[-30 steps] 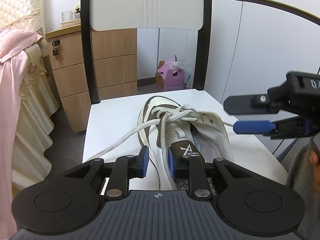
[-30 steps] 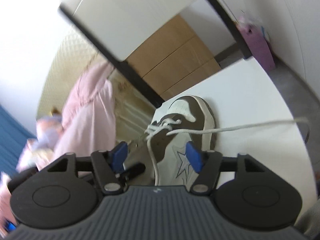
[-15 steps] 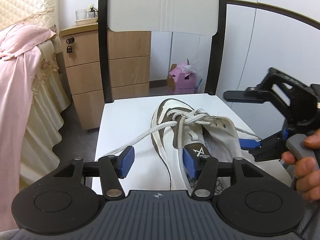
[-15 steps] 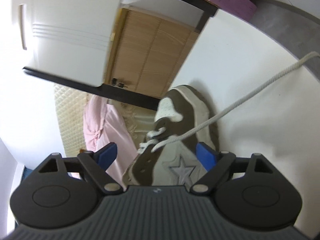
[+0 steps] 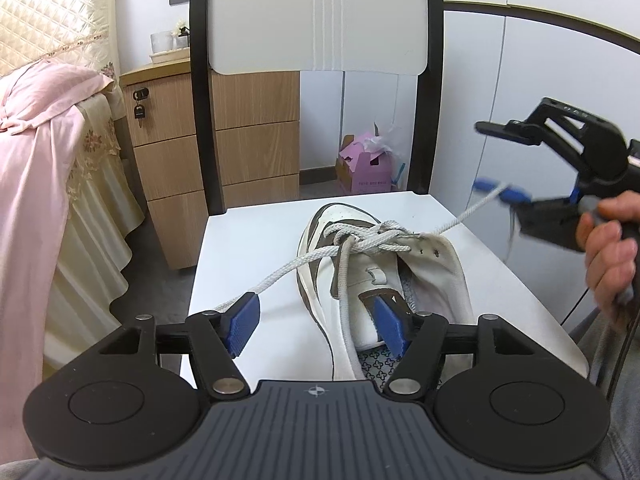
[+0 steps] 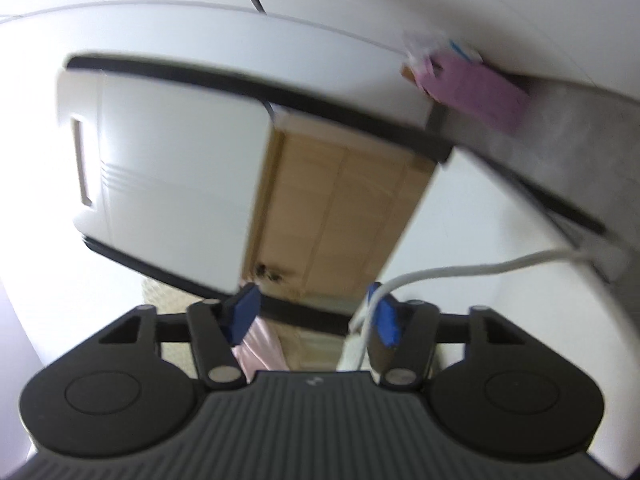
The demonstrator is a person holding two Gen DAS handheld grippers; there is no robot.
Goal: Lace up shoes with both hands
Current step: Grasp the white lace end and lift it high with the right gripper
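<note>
Shoe [image 5: 384, 276], white and brown, lies on the white chair seat [image 5: 256, 240], toe toward the chair back [image 5: 316, 16]. Laces knotted in a tangle over the forefoot.

Left tool [image 5: 316, 328]: jaws wide and opening, nothing pressed between the pads. One lace end [image 5: 288, 268] runs from the knot to just beside its left pad [image 5: 242, 328]; shoe tongue sits between the fingers.

Right tool [image 5: 498, 192], held in a hand [image 5: 608, 248] off the shoe's right side: jaws closing, the other lace end [image 6: 460, 272] passing between them along one pad, not pinched. View blurred.

Pink box [image 5: 366, 172] on floor behind.
</note>
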